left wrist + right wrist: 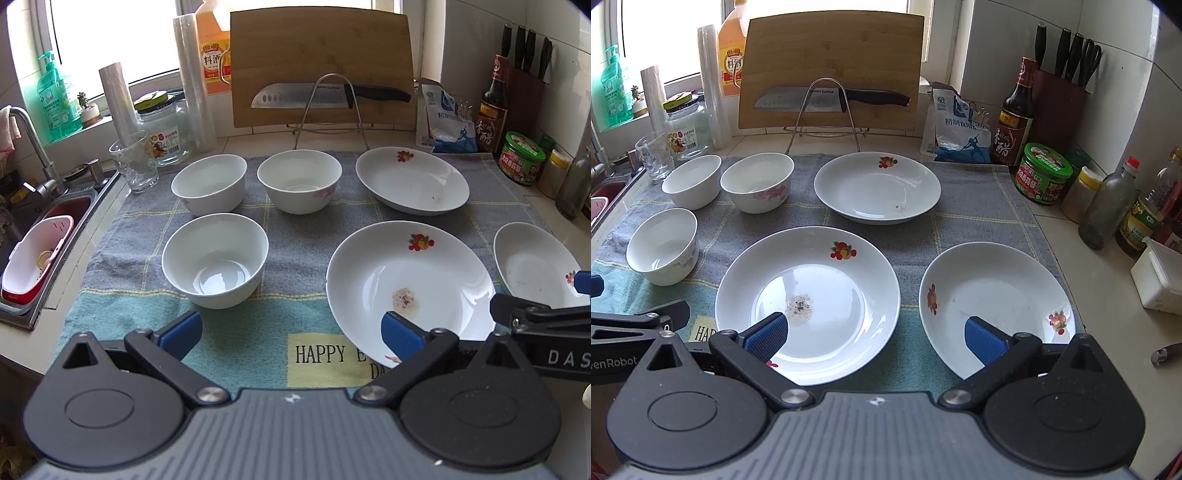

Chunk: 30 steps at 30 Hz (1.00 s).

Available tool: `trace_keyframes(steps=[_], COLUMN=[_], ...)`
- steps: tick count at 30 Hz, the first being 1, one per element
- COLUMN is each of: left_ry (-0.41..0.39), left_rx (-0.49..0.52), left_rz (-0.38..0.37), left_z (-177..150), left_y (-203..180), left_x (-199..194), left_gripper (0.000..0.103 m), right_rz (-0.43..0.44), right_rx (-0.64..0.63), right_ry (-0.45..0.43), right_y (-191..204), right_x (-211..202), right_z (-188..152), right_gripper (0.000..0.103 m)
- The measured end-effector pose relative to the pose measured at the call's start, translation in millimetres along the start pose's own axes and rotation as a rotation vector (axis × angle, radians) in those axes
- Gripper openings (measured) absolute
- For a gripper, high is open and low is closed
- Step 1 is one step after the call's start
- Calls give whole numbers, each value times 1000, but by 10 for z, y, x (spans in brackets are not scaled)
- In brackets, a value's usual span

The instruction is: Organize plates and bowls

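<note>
Three white bowls and three white fruit-print plates lie on a grey and teal cloth. The near bowl is front left, with two more bowls behind it. A stained plate lies front centre, a second plate at the back, a third plate front right. My left gripper hovers open over the cloth's front edge, between the near bowl and the stained plate. My right gripper hangs open, one pad over the stained plate, the other over the third plate.
A cutting board with a knife on a wire rack stands at the back. The sink with a red and white basin is at the left, a glass and jar beside it. Sauce bottles, jars and a knife block crowd the right side.
</note>
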State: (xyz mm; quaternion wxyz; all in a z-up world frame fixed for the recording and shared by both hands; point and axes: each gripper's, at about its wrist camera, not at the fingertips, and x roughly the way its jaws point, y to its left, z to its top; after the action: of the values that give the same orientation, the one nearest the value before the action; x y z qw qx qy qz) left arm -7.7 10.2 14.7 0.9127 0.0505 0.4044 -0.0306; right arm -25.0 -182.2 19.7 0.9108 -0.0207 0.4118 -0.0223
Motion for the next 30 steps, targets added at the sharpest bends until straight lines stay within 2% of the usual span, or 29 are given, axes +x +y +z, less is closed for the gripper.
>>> trace_keyframes(steps=[30], left_ry=[-10], left_rx=[-1], left_rz=[5], left_z=[12], left_y=[23], left_x=[-35], left_gripper=[102], right_rz=[-4], right_rx=[-3], right_ry=[-13], right_y=[31], right_x=[-41], right_z=[9], right_gripper=[103])
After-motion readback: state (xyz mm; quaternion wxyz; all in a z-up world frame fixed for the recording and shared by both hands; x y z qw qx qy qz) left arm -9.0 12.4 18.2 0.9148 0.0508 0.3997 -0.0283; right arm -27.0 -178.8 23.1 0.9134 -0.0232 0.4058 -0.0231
